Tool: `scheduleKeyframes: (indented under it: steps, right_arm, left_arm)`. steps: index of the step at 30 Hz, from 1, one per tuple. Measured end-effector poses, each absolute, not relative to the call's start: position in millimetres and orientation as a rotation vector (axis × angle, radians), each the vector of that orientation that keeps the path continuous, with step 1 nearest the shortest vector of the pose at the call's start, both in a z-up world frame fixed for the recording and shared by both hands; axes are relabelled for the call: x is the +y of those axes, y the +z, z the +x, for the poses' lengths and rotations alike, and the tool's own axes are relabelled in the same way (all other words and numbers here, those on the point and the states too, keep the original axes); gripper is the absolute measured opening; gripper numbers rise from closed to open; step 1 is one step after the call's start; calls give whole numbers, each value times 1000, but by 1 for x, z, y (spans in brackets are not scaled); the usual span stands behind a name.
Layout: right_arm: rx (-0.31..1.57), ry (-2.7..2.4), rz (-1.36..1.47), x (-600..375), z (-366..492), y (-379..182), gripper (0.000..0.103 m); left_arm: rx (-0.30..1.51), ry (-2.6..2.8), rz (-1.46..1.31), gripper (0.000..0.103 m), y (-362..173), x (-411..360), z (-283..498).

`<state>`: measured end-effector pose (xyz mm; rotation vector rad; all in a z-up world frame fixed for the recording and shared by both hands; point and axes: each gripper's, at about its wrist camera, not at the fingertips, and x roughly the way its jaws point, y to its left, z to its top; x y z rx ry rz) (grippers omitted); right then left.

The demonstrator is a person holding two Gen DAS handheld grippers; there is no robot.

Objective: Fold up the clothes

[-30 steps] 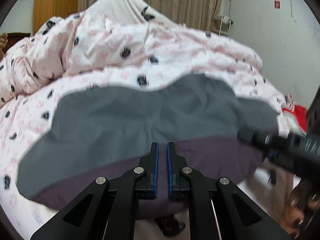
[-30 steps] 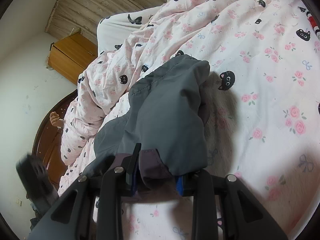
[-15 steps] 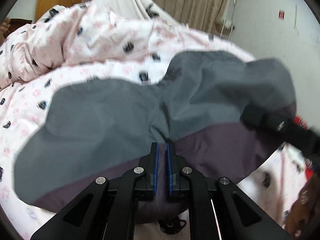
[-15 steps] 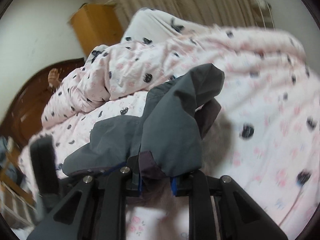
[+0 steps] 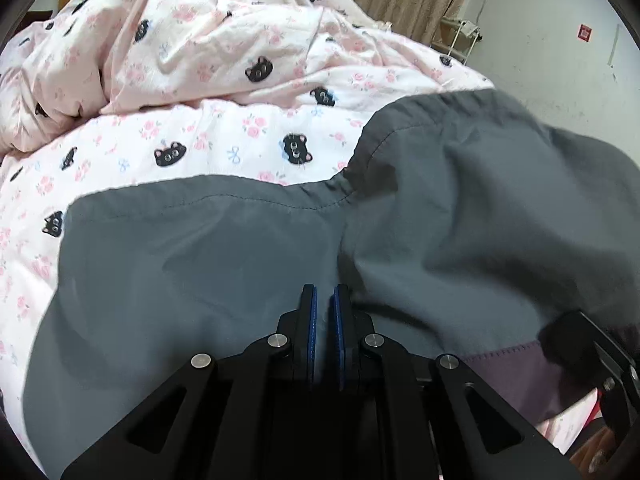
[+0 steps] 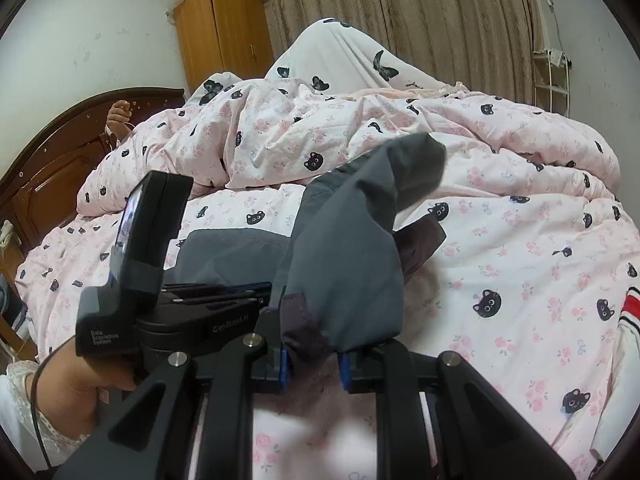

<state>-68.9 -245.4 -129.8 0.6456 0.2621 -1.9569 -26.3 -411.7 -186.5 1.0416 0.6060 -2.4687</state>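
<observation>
Your left gripper (image 5: pixel 324 320) has its jaws drawn nearly together, with what looks like the near edge of the grey shorts (image 5: pixel 224 264) nipped in the slit, though the view does not make that grip certain. From it the flat leg spreads out toward 10 and 12 o'clock on the bed (image 5: pixel 208 136), the garment's long axis running from 9 to 3 o'clock across your front. At 2 o'clock the other leg billows up off the bed and comes over toward the flat one. Your right gripper (image 6: pixel 312 356) is clamped on that lifted part at its purple hem, and the cloth stands up from its jaws toward 12 o'clock with the tip curling to 1 o'clock. My guess is that this leg is being laid across the flat one, and the right gripper carries it, so its travel runs toward 9 o'clock. Only the right view shows the left hand (image 6: pixel 76 384) and its tool beside the fold; only the left view shows the flat leg's stitched hem.
</observation>
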Motion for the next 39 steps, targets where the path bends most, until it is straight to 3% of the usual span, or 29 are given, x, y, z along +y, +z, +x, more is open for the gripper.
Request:
scheduleKeyframes:
  steps: [8, 15, 32, 39]
  right_arm:
    - [366, -1951, 576, -255, -55, -125, 19]
    - [566, -1924, 435, -280, -17, -121, 19]
    - [1104, -1617, 197, -353, 92, -182, 19]
    - [1270, -1510, 133, -363, 113, -216, 19]
  left_arm:
    - [674, -2412, 795, 7, -156, -429, 65]
    - [766, -2287, 692, 7, -160, -458, 142]
    - [908, -2181, 733, 7, -201, -479, 168]
    - [843, -2187, 584, 7, -172, -484, 188]
